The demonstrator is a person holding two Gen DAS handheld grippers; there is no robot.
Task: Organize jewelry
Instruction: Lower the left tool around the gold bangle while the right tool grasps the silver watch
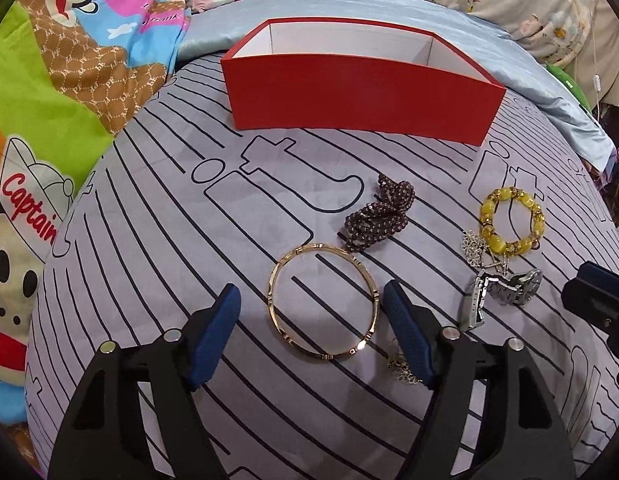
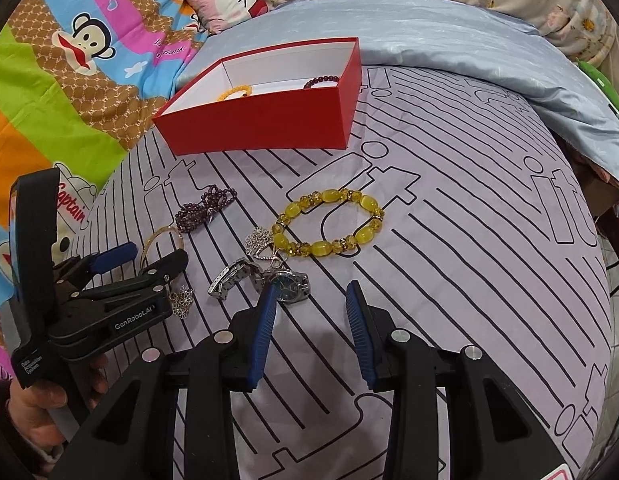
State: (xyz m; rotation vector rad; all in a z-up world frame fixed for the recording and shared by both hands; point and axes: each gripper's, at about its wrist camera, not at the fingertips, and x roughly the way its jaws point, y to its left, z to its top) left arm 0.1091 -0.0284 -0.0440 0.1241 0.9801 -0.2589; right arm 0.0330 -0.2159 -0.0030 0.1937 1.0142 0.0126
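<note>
Down on the striped sheet, the left gripper straddles the gold bangle, jaws open, pads clear of it. Rightward lie the purple bead strand, yellow bead bracelet and wristwatch; the right gripper gapes, empty.

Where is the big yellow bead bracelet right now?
The yellow bead bracelet lies on the striped bedcover, in the middle of the right wrist view. It's in front of the red box, just beyond the silver watch.
</note>
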